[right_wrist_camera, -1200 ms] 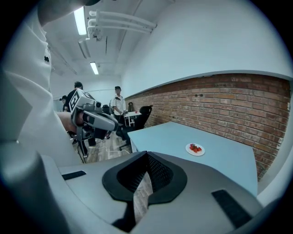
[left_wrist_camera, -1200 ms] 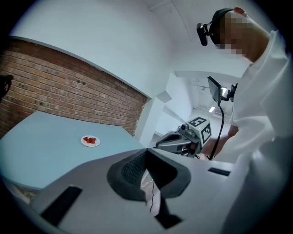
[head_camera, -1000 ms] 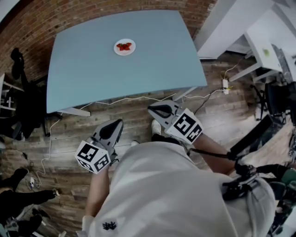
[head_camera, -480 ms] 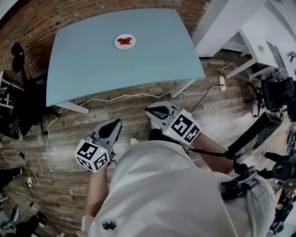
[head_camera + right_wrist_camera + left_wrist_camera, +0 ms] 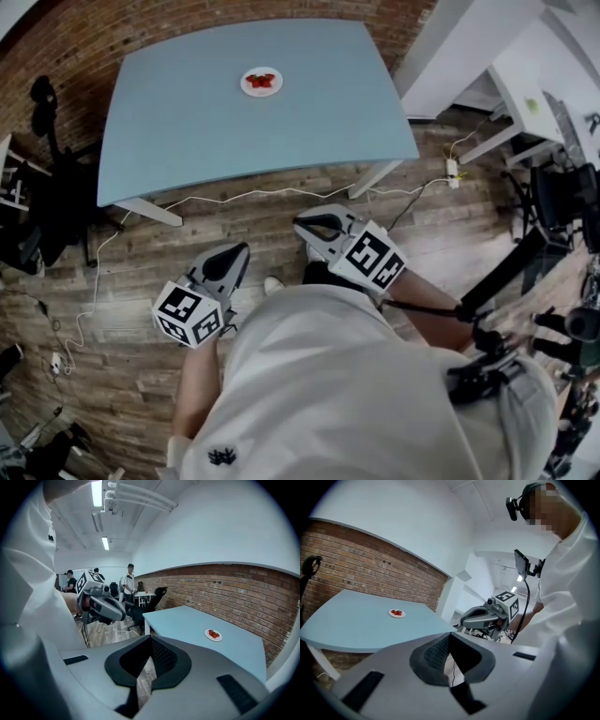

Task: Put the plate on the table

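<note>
A small white plate (image 5: pixel 261 82) with red pieces on it rests on the light blue table (image 5: pixel 187 131), toward its far side. It also shows in the left gripper view as the plate (image 5: pixel 397 613) and in the right gripper view as the plate (image 5: pixel 213 634). My left gripper (image 5: pixel 236 249) and my right gripper (image 5: pixel 302 222) are held close to the person's body, over the wooden floor, well short of the table. Both are shut with nothing between their jaws. From each gripper view the other gripper is seen: the right gripper (image 5: pixel 464 620), the left gripper (image 5: pixel 123 616).
A white cable (image 5: pixel 234 200) runs across the wooden floor under the table's near edge. Black office chairs (image 5: pixel 42 112) stand at the left, white desks (image 5: pixel 525 84) at the right. A red brick wall (image 5: pixel 225 592) lies behind the table. Several people stand in the far background (image 5: pixel 129 581).
The head view has drifted slightly, so the table and plate sit a little differently in frame. Both grippers have stayed shut and near the body.
</note>
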The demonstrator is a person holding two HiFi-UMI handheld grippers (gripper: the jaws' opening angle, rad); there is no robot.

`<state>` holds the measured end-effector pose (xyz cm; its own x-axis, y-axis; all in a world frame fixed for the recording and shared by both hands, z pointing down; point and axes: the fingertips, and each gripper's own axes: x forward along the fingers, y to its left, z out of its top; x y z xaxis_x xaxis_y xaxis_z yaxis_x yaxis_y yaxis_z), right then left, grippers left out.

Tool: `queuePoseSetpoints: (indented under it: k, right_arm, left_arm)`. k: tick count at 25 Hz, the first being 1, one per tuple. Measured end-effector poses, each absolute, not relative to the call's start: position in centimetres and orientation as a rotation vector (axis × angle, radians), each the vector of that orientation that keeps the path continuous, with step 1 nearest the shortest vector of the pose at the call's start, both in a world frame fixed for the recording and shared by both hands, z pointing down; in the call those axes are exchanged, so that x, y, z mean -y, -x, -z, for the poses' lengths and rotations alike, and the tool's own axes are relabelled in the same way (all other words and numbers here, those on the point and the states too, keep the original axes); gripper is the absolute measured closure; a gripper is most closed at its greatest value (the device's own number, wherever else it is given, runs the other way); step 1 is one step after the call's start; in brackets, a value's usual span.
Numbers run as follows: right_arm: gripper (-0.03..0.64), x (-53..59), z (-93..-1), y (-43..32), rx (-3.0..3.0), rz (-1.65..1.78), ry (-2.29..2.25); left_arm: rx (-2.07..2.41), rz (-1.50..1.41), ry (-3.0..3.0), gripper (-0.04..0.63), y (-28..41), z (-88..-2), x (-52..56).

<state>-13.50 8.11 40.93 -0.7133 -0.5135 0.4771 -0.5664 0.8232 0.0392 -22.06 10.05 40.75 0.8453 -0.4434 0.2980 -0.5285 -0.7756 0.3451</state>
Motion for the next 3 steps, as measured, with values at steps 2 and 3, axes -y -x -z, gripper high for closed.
queuePoseSetpoints:
  k: [2, 3]
  right_arm:
    - [0.609, -8.28, -40.91, 13.69, 2.525, -0.147, -0.799]
    - [0.609, -8.37, -40.91, 13.78, 2.524, -0.145, -0.799]
  left_arm:
    - [0.719, -0.278, -2.605, 0.594, 22.24, -40.68, -10.20]
    - [0.718, -0.278, -2.607, 0.595, 22.32, -40.65, -10.27]
